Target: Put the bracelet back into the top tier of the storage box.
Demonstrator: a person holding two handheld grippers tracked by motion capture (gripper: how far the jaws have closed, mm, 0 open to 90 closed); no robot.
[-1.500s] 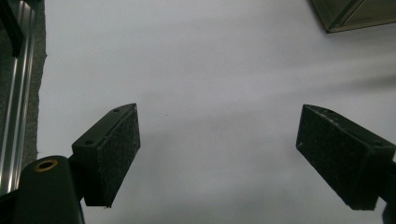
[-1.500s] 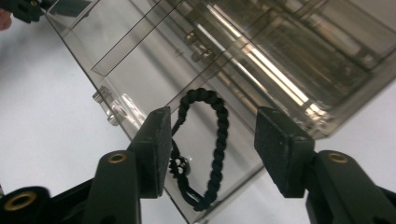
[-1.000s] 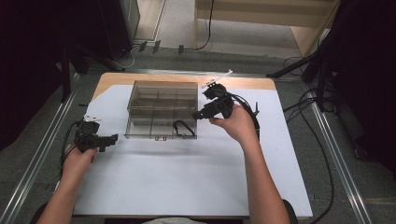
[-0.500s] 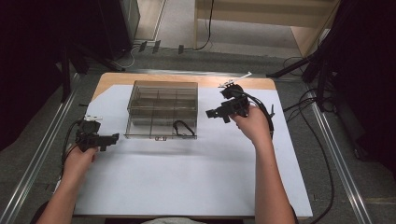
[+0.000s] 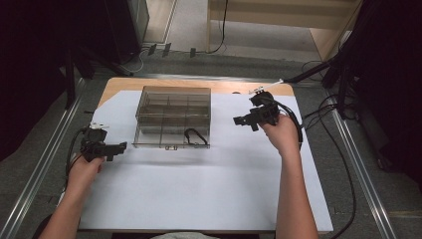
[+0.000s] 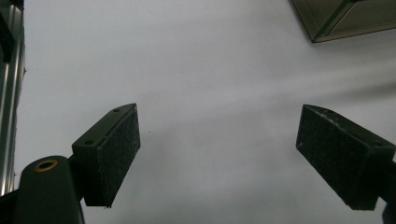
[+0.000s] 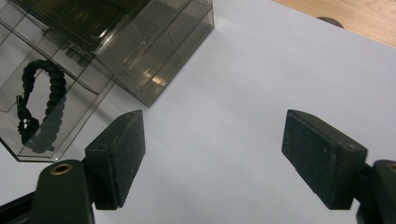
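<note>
The black braided bracelet (image 5: 195, 136) already lies inside the clear box (image 5: 172, 103); both grippers (image 5: 246, 120) (image 5: 117, 146) flank it, jaws wide, empty.

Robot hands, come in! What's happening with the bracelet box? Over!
Left gripper and right gripper: jaws open, empty. Black bracelet lies inside clear box. Nothing in the way.

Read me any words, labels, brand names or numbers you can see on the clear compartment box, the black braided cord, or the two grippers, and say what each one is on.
No readable text on any of them.
Clear compartment box: no label or print visible.
Black braided cord in the box: no tag or lettering.
Left gripper: fingers plain black, no marking.
Right gripper: fingers plain black, no marking.
White sheet under them: blank.
</note>
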